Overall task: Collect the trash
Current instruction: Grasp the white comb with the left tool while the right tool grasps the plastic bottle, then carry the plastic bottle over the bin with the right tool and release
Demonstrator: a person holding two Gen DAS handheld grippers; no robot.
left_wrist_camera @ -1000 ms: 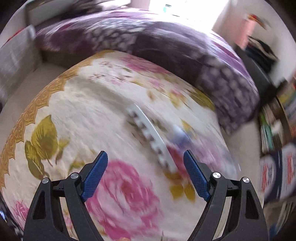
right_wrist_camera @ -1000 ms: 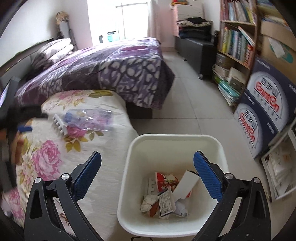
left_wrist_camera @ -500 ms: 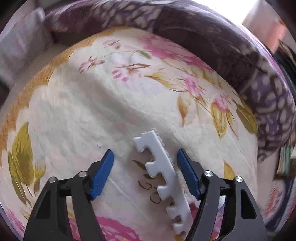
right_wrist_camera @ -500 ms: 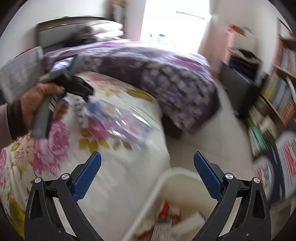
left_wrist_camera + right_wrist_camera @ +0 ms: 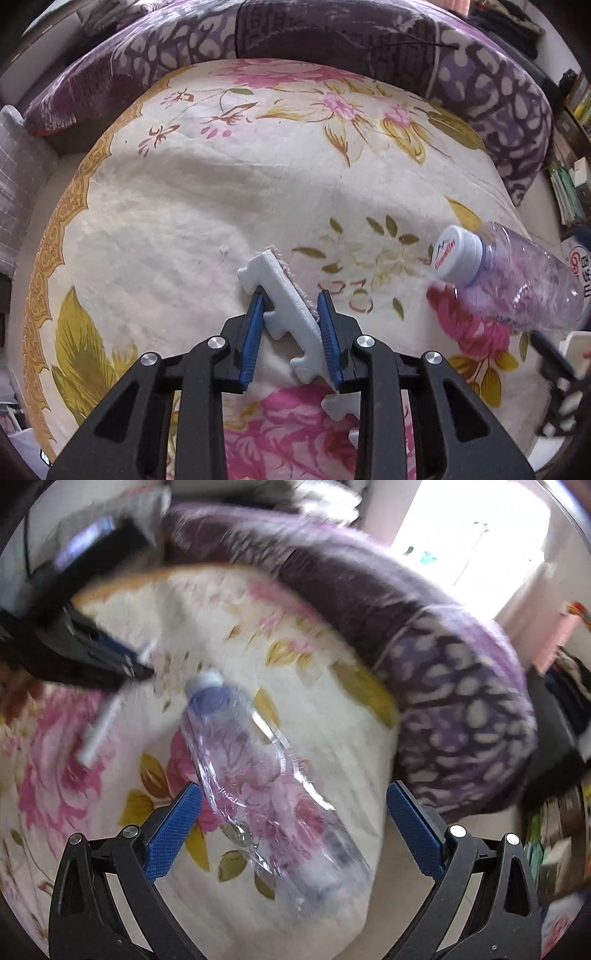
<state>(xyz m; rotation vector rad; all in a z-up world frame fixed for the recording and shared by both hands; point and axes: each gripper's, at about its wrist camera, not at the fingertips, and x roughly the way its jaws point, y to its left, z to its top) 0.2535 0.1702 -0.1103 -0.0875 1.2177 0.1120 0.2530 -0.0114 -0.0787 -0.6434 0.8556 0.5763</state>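
Observation:
A white notched foam strip (image 5: 280,291) lies slantwise on the floral blanket (image 5: 207,192). My left gripper (image 5: 290,304) points down at it, its jaws closing, and both blue pads touch the strip's edges. An empty clear plastic bottle (image 5: 517,280) with a white cap lies to the right of the strip. In the right wrist view the bottle (image 5: 258,775) lies lengthwise between the wide-apart fingers of my right gripper (image 5: 293,790), which is open and not touching it. The strip (image 5: 99,731) and the left gripper (image 5: 92,653) show blurred at the upper left.
A purple patterned quilt (image 5: 332,33) is heaped along the far side of the blanket. Bookshelves (image 5: 569,184) stand at the right beyond the bed's edge. The blanket drops off to the floor (image 5: 388,867) just beyond the bottle's base.
The left gripper came down over the strip and its jaws narrowed from wide apart to touching it. The right gripper swung from above the white bin to above the bottle on the bed.

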